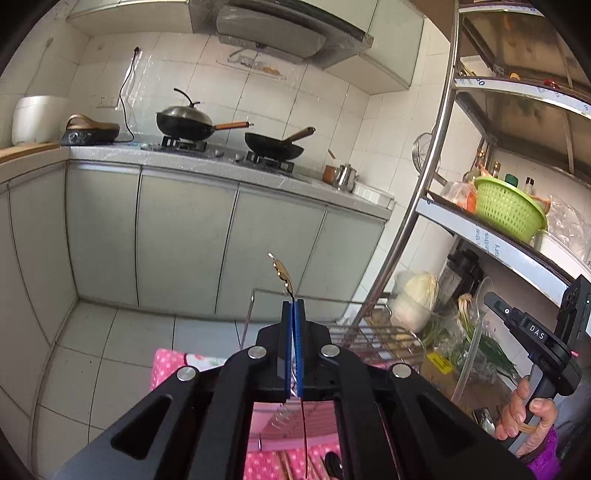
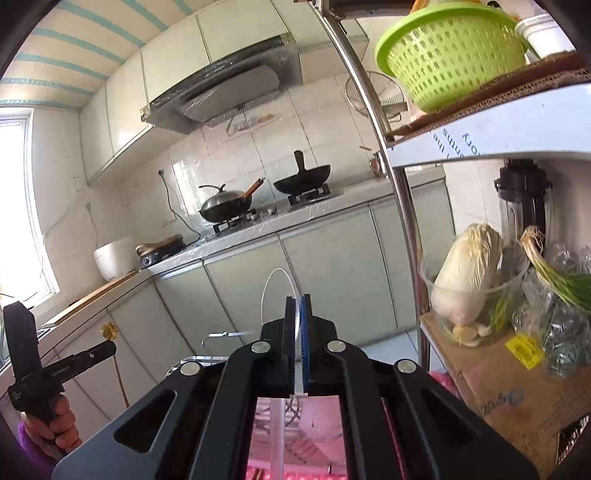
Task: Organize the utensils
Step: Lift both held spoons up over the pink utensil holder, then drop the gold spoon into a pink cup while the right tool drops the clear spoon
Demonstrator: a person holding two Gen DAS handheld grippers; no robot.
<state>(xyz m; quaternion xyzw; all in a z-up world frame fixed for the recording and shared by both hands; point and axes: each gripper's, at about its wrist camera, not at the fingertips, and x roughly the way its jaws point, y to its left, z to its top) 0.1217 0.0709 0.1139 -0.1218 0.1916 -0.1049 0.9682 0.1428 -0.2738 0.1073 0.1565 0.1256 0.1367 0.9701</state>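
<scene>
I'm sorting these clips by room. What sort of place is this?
A home kitchen, almost certainly: two woks sit on a gas stove under a range hood, and a metal shelf rack beside it holds a green colander and vegetables.

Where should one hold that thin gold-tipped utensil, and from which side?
Grip the gold-tipped utensil on its thin dark stem, with the pads closing from both sides across it. The left gripper does this now, shut on it just behind the gold end. The stem is narrow and even, so flat pads likely clamp it firmly. The curly gold end would probably twist or slip.
</scene>
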